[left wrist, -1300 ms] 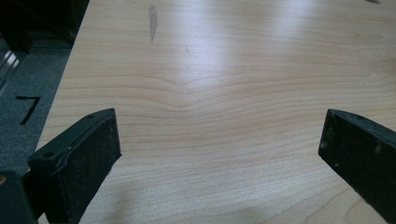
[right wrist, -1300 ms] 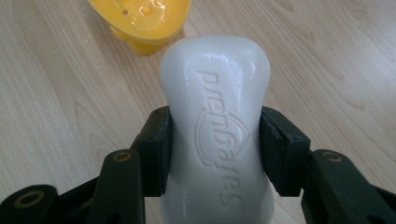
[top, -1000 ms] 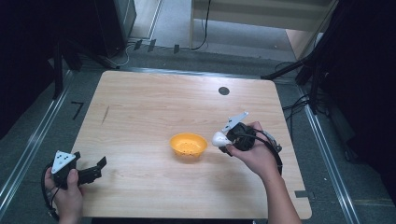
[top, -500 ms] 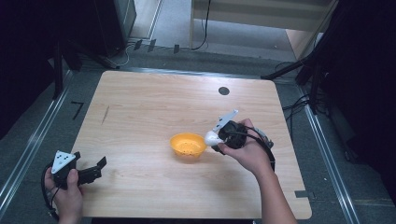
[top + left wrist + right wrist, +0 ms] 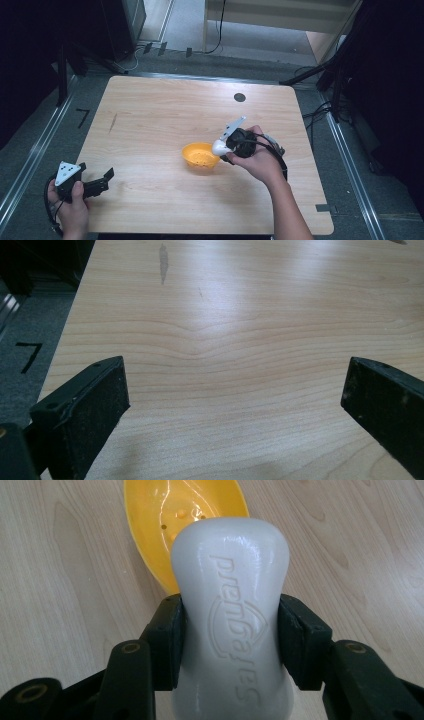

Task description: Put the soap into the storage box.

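While the wooden table (image 5: 150, 120) spreads pale and smooth-grained under everything, with one dark streak toward its far left, the work in hand looks like carrying a bar of soap to a dish. Next in size, the right gripper (image 5: 223, 148) sits just right of the table's middle, its jaws pinching the soap by its narrowed waist. At the near left corner the left gripper (image 5: 102, 181) hangs idle, jaws spread wide over bare wood in the left gripper view.

The yellow soap dish (image 5: 200, 156) is a shallow oval of glossy plastic, its floor dotted with small drain bumps or holes. The white soap bar (image 5: 231, 610) is rounded, matte and waxy, with raised lettering pressed into its face; its far end overhangs the dish's right rim.

As I judge it, the next move calls for easing the bar leftward over the hollow, lowering it flat, then parting the jaws. Soap is slick, so the grip needs care.
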A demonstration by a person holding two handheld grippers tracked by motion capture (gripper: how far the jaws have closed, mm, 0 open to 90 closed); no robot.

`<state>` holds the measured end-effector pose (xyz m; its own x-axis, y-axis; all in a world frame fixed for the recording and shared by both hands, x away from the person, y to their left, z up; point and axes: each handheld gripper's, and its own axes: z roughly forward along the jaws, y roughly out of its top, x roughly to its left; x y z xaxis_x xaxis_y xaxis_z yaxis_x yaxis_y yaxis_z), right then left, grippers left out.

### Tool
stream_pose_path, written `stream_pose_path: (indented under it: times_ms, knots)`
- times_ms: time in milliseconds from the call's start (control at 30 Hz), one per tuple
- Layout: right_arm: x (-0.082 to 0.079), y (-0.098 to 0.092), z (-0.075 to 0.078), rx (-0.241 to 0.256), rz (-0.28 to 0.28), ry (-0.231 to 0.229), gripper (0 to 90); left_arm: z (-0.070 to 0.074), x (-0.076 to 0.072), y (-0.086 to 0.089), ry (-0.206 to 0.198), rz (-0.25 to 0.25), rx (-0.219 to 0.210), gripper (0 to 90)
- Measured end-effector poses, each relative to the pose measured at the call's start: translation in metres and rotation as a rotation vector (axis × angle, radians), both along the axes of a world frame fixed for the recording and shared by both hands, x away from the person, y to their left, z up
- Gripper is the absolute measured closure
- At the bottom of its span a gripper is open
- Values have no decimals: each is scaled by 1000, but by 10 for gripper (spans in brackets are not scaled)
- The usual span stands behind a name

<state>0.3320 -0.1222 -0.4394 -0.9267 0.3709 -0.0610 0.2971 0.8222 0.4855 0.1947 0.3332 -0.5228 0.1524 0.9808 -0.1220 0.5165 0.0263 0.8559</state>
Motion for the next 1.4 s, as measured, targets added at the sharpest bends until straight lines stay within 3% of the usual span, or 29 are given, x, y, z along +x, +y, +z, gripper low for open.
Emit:
stream_pose_path:
  times_ms: [833, 1400]
  knots:
    - [6, 29, 0, -18, 75, -7, 503, 0, 0, 1, 0, -3, -4, 0]
    - [10, 49, -4, -24, 170, -20, 503, 0, 1, 1, 3, -3, -8, 0]
